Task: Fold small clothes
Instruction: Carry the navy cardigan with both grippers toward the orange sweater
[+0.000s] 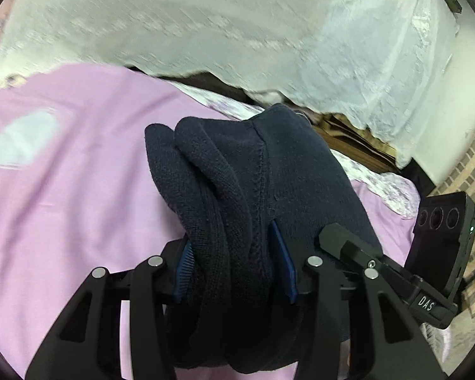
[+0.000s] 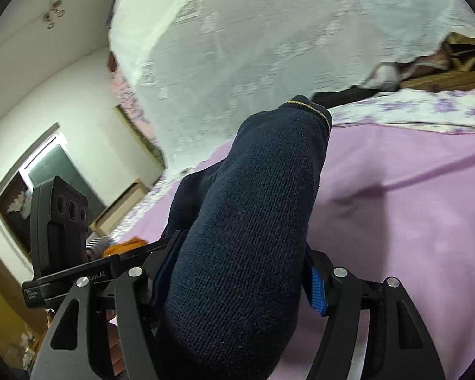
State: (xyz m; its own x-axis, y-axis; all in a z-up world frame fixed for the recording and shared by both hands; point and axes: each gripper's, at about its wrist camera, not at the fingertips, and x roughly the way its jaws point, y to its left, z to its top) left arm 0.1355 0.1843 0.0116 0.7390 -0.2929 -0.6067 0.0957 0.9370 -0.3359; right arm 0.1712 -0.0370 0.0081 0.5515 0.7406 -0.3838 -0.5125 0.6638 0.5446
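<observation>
A dark navy knitted garment (image 1: 253, 190) is bunched in thick folds between the blue pads of my left gripper (image 1: 234, 272), which is shut on it above a pink sheet (image 1: 79, 190). In the right wrist view the same navy knit (image 2: 253, 221), with a thin yellow line near its far end, fills the space between the blue pads (image 2: 316, 288) of my right gripper (image 2: 237, 285), which is shut on it. The garment is held up off the bed; most of its shape is hidden in the folds.
A white lace curtain (image 1: 237, 25) hangs close ahead over the bed. A floral bedspread edge (image 2: 411, 107) borders the pink sheet (image 2: 395, 205). A pale patch (image 1: 22, 145) lies on the sheet at left. Wooden furniture (image 1: 357, 145) and a brick-pattern wall (image 1: 471, 164) stand at right.
</observation>
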